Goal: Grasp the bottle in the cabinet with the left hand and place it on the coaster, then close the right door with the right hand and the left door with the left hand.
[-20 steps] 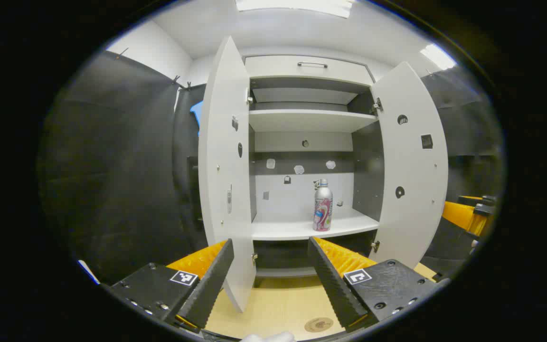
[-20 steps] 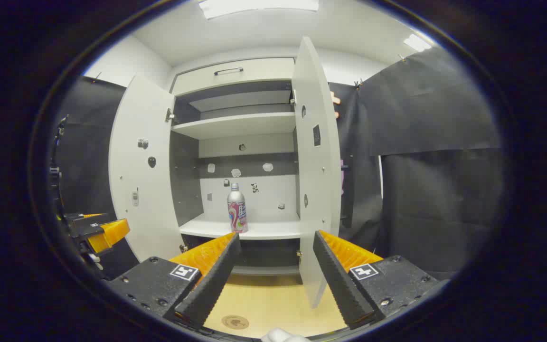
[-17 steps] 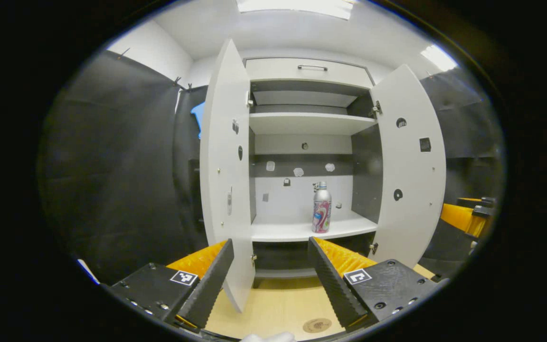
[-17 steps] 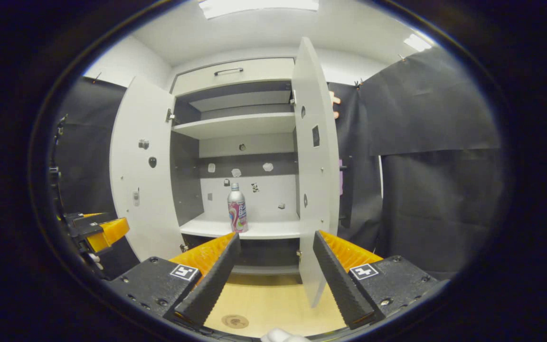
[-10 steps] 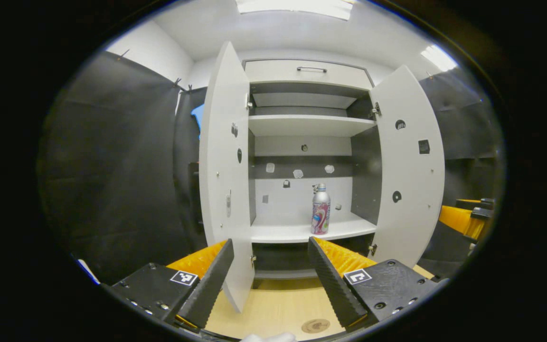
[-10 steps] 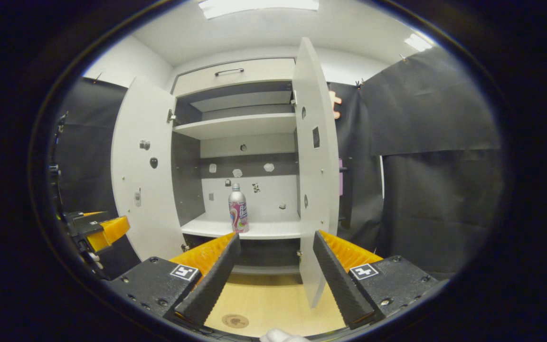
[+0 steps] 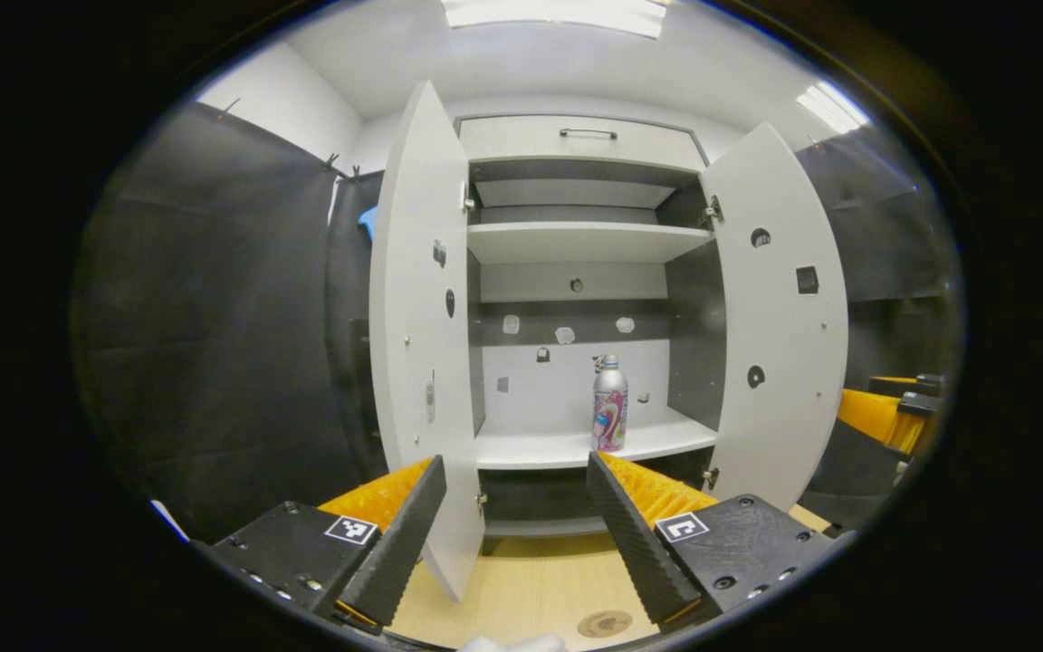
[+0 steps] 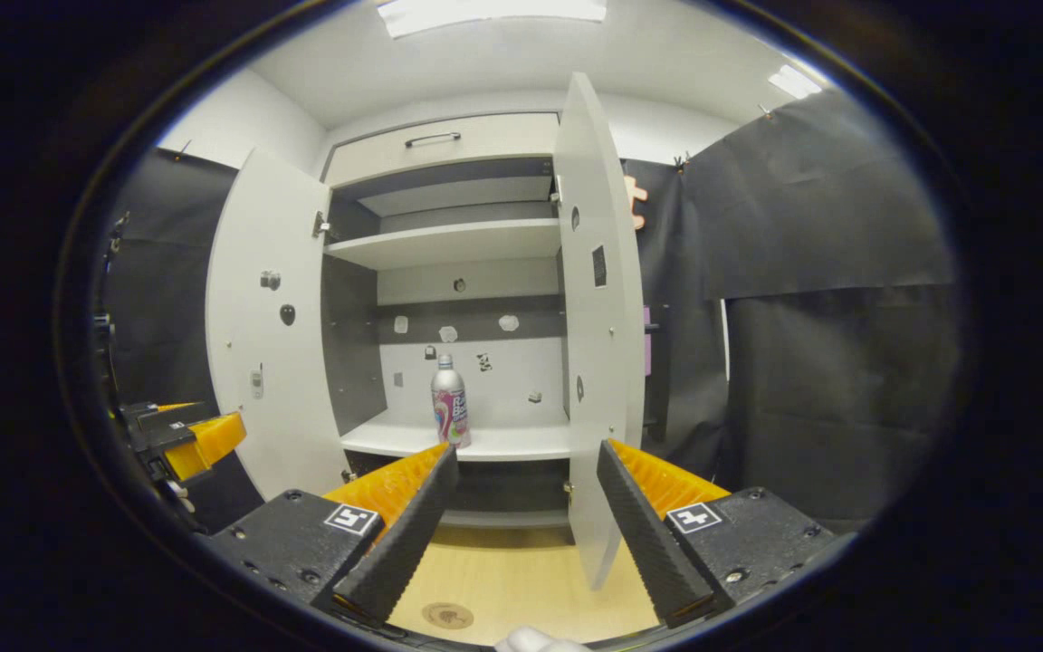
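Left gripper agape — bottle label print illegible.

bottle label too small to make out, coaster partly hidden behind left tongs

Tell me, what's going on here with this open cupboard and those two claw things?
A person holds two grippers before a white cabinet with both doors open. The left gripper and right gripper are open and hold nothing. A bottle stands upright on the lower shelf, untouched. A round coaster lies on the wooden surface below.
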A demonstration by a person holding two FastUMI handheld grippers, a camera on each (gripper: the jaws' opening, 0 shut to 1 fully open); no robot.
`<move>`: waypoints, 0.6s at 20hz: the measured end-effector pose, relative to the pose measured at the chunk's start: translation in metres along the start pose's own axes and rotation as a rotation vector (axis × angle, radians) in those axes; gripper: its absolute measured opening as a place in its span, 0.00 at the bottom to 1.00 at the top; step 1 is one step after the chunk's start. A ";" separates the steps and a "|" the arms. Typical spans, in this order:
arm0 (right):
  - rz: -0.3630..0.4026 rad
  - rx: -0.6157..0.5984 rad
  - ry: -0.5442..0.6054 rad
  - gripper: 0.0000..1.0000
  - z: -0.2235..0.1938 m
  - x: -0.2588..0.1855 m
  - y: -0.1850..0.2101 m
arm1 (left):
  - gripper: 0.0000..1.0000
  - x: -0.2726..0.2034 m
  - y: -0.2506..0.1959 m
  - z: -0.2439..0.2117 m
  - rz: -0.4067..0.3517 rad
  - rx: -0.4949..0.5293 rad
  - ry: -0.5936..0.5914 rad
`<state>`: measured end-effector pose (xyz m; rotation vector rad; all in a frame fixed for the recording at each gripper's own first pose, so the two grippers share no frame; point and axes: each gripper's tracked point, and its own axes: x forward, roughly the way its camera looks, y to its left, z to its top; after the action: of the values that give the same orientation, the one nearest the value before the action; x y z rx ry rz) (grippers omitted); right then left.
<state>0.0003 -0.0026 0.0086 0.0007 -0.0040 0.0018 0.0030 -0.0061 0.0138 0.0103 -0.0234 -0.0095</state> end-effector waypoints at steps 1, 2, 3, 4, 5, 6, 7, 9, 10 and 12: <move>0.001 -0.002 0.001 1.00 0.000 0.001 0.001 | 0.92 0.000 0.001 0.000 0.001 -0.001 -0.002; 0.002 -0.002 0.001 1.00 0.001 0.002 0.002 | 1.00 0.001 0.002 0.001 0.004 0.001 -0.002; 0.005 -0.002 0.001 1.00 0.002 0.002 0.004 | 0.96 0.002 0.003 0.000 0.004 0.003 -0.003; 0.007 -0.002 0.001 1.00 0.001 0.002 0.004 | 1.00 0.005 0.004 0.000 0.007 0.005 -0.003; 0.007 -0.001 0.002 1.00 0.002 0.002 0.005 | 0.96 0.008 0.004 -0.001 0.006 0.008 -0.002; 0.008 0.000 0.005 1.00 0.002 0.003 0.006 | 0.96 0.012 0.004 -0.002 0.007 0.008 0.000; 0.011 0.001 0.006 1.00 0.001 0.004 0.006 | 0.96 0.019 0.004 -0.003 0.007 0.007 0.002; 0.007 -0.002 0.011 1.00 0.002 0.008 0.007 | 1.00 0.038 0.000 -0.003 -0.001 0.002 0.000; 0.005 -0.001 0.013 1.00 0.002 0.009 0.007 | 0.96 0.050 -0.003 -0.002 -0.007 0.002 -0.005; -0.003 -0.003 0.018 1.00 -0.001 0.010 0.004 | 0.96 0.079 -0.013 0.000 -0.024 0.003 -0.012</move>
<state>0.0099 0.0018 0.0081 -0.0020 0.0143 -0.0014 0.0818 -0.0197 0.0157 0.0133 -0.0357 -0.0338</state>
